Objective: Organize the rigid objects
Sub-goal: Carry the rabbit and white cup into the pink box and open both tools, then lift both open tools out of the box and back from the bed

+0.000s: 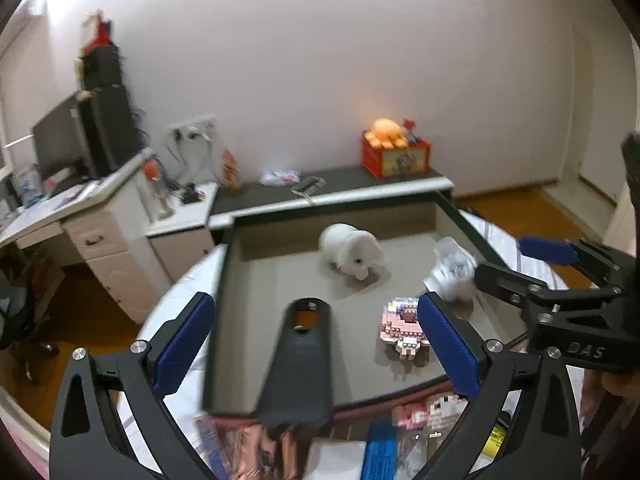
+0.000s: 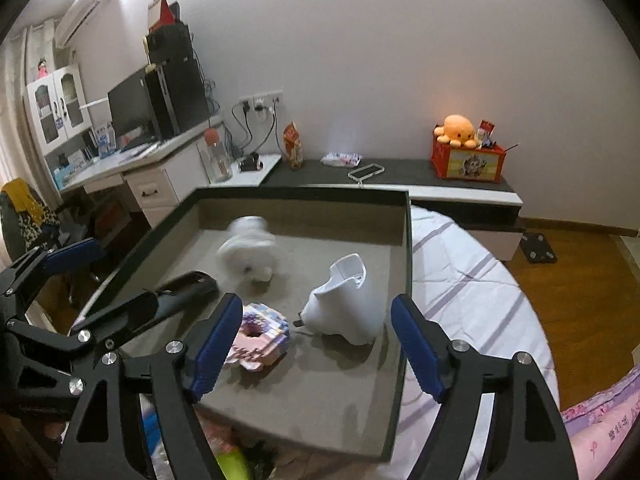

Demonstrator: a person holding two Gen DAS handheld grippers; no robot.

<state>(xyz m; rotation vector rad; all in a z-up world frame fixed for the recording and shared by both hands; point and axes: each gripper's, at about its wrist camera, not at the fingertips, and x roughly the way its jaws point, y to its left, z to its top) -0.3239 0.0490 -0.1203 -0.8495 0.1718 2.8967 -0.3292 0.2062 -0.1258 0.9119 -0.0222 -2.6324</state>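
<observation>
Both grippers, left (image 1: 316, 344) and right (image 2: 318, 344), stand released and empty over the grey tray (image 2: 404, 280), which holds a black case (image 1: 298, 360), pink block toy (image 2: 260, 338), white jug (image 2: 346, 304) and blurred white figure (image 2: 248, 250).

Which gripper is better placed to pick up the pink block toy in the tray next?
Probably right. The pink block toy lies beside the right gripper, near its left finger; its jaws are open and empty. The left gripper frames the black case instead.
</observation>
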